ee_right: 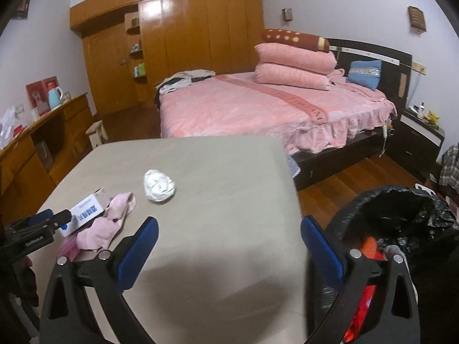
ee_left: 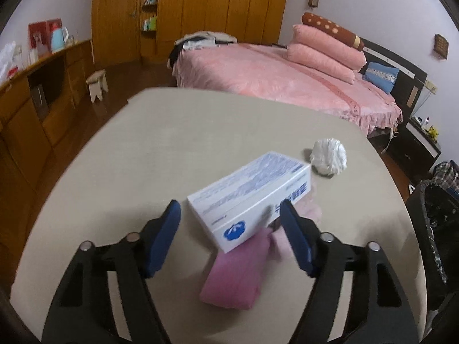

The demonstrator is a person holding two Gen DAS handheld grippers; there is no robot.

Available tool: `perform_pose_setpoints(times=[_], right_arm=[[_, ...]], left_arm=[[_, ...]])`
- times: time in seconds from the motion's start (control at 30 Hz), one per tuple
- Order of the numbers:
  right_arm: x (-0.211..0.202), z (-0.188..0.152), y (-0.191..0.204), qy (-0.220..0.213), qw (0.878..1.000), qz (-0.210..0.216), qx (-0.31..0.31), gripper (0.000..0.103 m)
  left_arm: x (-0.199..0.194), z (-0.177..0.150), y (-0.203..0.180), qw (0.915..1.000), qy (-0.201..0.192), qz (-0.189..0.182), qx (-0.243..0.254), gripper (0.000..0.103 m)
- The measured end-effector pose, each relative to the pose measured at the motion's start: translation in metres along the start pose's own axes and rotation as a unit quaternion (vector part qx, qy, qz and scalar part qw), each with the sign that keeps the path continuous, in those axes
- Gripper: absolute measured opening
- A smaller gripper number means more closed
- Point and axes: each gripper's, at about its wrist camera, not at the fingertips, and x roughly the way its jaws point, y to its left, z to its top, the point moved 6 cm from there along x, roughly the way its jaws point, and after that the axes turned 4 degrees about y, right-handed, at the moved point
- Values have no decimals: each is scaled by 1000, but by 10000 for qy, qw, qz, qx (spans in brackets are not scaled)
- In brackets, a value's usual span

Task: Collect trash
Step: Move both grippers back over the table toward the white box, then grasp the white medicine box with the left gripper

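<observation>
white-and-blue carton (ee_left: 249, 197): 1
crumpled white wad (ee_right: 159, 185): 1
pink cloths (ee_left: 238, 272): 2
lined bin (ee_right: 401, 209): 1
pink pillows (ee_right: 295, 64): 2
blue cushion (ee_right: 364, 73): 1
stool (ee_left: 97, 84): 1

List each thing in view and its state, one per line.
Left tongs: open around the white box, one pad not touching.
Right tongs: open, empty.
White box: closed, lying partly on pink cloth.
Pink cloth: rumpled on the table.
Wadded tissue: crumpled, lying loose.
Bin: open, bag-lined, holding trash.
</observation>
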Motion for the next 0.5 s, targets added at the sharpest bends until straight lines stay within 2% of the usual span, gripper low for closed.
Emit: perform_pose_setpoints(times=[0.07, 0.17, 0.4, 0.5], right_arm=[[4, -2, 5, 50, 10000, 9, -46, 97], [9, -6, 9, 119, 9999, -22, -100, 97], [16, -11, 10, 204, 9997, -64, -104, 97], [19, -12, 12, 225, 9997, -57, -113, 97]], left_arm=[[5, -3, 0, 9999, 82, -133, -31, 55], [9, -9, 0, 9996, 129, -257, -26, 51], [7, -20, -37, 9969, 199, -754, 139, 51], [4, -21, -46, 9970, 132, -705, 285, 54]])
